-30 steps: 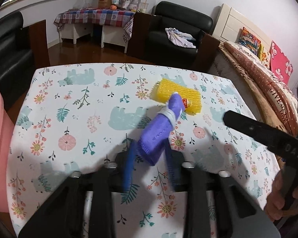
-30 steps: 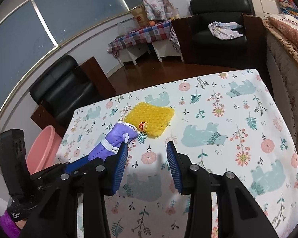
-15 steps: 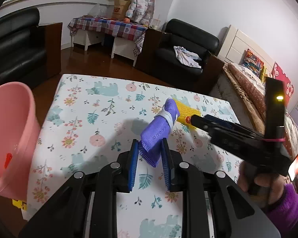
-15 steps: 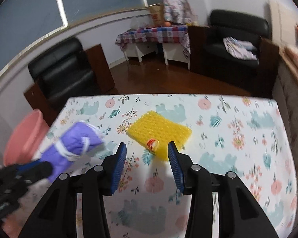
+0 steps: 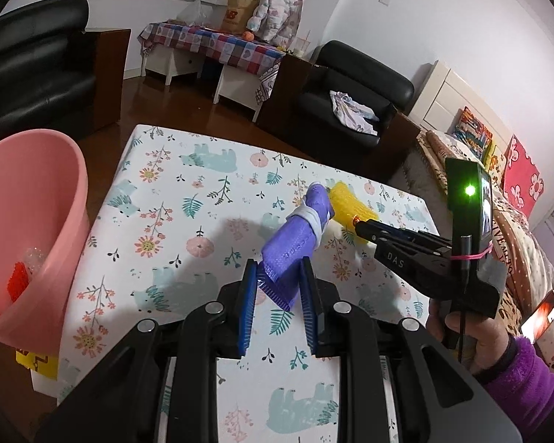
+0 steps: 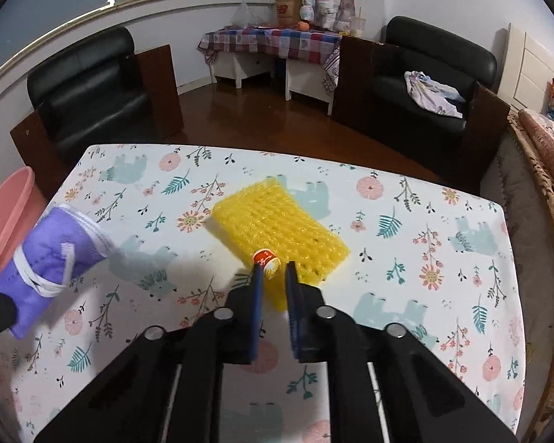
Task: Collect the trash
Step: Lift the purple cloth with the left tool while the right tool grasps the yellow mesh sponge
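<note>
A rolled purple face mask [image 5: 295, 236] hangs above the table with my left gripper [image 5: 279, 265] shut on its lower end; the right wrist view shows the mask [image 6: 51, 254] at far left. A yellow foam fruit net [image 6: 277, 221] with a red-and-white sticker [image 6: 266, 258] lies on the floral tablecloth [image 6: 406, 243]. My right gripper [image 6: 274, 269] is shut on the net's near edge, which shows yellow between the blue pads. In the left wrist view the right gripper [image 5: 358, 226] touches the net [image 5: 349, 205] just beyond the mask.
A pink bucket [image 5: 29, 221] stands off the table's left edge, holding a red scrap and clear plastic. The person's hand in a purple sleeve [image 5: 517, 369] holds the right gripper. Black armchairs, a side table and a bed surround the table.
My left gripper lifted the purple mask off the cloth and swung left, bringing the pink bucket into view. My right gripper came down to the yellow net and closed on its edge.
</note>
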Action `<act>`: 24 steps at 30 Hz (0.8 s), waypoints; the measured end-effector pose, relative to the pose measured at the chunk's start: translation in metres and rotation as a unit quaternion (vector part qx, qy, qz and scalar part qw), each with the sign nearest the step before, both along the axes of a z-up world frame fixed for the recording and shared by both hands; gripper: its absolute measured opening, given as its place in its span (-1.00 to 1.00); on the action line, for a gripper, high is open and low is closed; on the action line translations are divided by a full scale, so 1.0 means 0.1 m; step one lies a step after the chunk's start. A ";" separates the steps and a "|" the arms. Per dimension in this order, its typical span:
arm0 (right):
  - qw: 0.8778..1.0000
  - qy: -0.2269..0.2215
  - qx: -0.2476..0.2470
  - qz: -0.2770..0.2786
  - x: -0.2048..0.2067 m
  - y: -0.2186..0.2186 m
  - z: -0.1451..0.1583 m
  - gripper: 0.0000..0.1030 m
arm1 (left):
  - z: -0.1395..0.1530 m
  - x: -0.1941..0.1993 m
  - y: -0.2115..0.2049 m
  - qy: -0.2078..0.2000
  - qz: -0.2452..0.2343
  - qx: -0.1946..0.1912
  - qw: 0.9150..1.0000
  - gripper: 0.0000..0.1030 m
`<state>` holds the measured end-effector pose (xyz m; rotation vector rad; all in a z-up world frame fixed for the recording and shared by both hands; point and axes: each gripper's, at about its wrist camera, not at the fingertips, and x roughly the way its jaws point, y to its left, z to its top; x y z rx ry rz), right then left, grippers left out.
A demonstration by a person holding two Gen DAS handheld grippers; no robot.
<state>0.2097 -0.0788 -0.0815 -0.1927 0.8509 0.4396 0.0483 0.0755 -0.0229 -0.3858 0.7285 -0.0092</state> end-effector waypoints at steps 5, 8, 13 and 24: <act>0.999 0.024 0.047 -0.009 -0.10 -0.16 0.08 -0.86 | 0.05 -0.09 0.03 -0.008 0.002 -0.001 1.000 -0.57; 0.995 0.036 0.089 -0.008 -0.25 -0.27 0.20 -0.86 | 0.08 -0.13 0.03 -0.012 0.004 -0.002 1.000 -0.57; 0.990 0.043 0.137 0.000 -0.62 -0.35 0.39 -0.85 | 0.16 -0.24 0.01 -0.021 0.002 0.007 1.000 -0.57; 0.979 0.065 0.191 0.016 -1.37 -0.31 0.60 -0.85 | 0.25 -0.64 0.02 -0.033 0.016 0.036 0.999 -0.56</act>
